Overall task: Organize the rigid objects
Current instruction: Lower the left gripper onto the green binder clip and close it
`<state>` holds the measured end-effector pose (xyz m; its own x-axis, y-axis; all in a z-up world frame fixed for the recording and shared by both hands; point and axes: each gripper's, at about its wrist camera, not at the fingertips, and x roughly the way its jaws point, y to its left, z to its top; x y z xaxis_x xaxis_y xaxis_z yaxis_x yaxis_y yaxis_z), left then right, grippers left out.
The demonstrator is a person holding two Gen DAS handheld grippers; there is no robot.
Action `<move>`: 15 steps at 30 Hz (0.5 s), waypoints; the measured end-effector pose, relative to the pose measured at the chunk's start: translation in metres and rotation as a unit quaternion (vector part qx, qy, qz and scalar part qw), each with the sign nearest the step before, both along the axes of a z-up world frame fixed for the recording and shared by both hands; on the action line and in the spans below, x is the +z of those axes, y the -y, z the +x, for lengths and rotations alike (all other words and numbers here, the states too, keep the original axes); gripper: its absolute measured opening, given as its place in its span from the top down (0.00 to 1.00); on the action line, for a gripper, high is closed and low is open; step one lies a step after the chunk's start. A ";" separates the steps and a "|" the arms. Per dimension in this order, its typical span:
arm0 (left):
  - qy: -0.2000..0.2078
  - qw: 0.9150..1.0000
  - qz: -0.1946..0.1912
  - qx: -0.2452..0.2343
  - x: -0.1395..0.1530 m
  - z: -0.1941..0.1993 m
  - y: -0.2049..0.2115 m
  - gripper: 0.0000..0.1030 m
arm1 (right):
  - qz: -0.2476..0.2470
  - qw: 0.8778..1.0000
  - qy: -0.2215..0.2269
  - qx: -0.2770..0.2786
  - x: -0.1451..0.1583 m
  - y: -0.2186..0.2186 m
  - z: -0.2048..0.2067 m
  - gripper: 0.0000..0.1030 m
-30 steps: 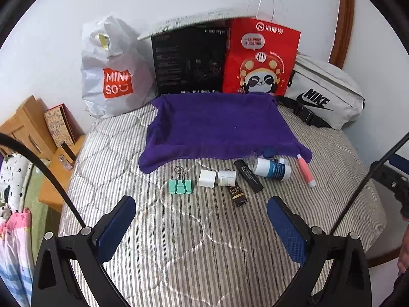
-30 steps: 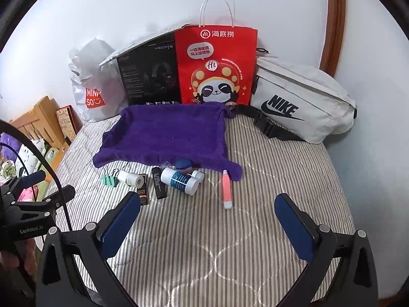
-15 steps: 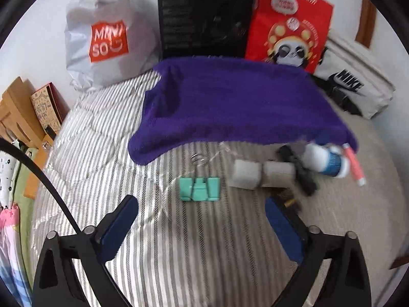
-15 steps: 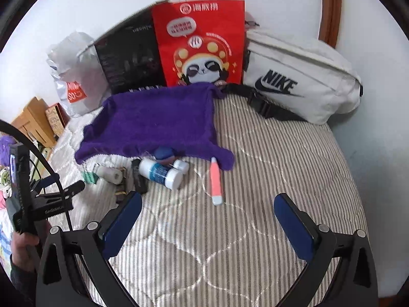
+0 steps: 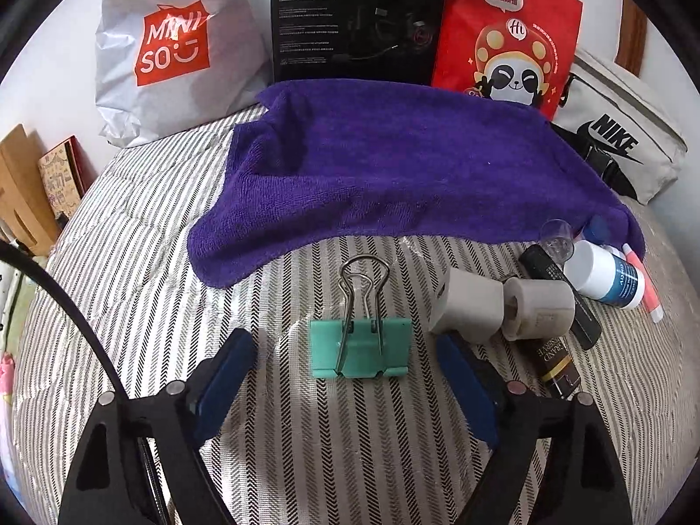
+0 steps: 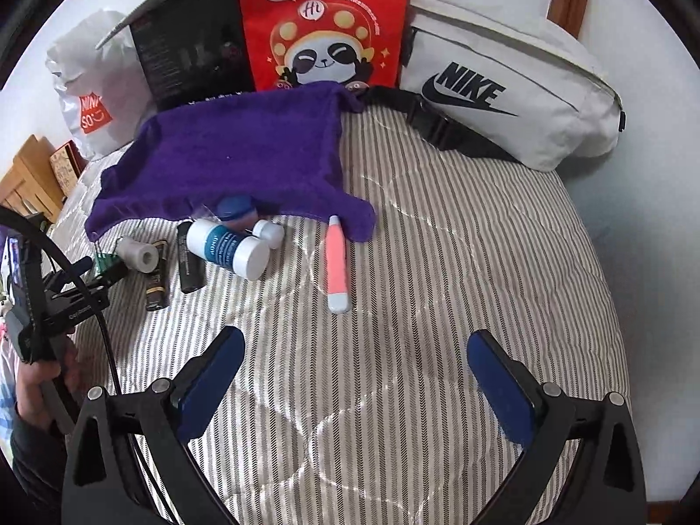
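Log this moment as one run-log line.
left gripper: open, straddling green binder clip, no contact | right gripper: open, short of pink tube | purple towel: bare

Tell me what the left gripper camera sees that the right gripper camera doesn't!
Only the left wrist view shows the two wire handles of the mint-green binder clip, lying between the open left gripper fingers, and two pale grey cylinders side by side.

Only the right wrist view shows the whole pink and white tube, the small white cap, and a hand holding the left gripper's handle. The right gripper is open over bare bedding.

Both show the purple towel, the white and blue bottle and the red panda bag.
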<state>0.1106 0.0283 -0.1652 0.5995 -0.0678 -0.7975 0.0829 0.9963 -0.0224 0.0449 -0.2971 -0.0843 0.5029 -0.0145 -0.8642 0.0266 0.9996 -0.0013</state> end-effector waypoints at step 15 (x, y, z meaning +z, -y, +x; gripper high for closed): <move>0.016 1.000 0.013 0.008 0.004 -0.003 0.002 0.61 | 0.026 1.000 0.002 0.010 -0.036 0.007 0.041 0.29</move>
<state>0.1072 0.0266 -0.1611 0.6262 -0.0370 -0.7788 0.0666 0.9978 0.0062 0.0857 -0.3038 -0.1202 0.5066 0.0395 -0.8613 0.0069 0.9987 0.0499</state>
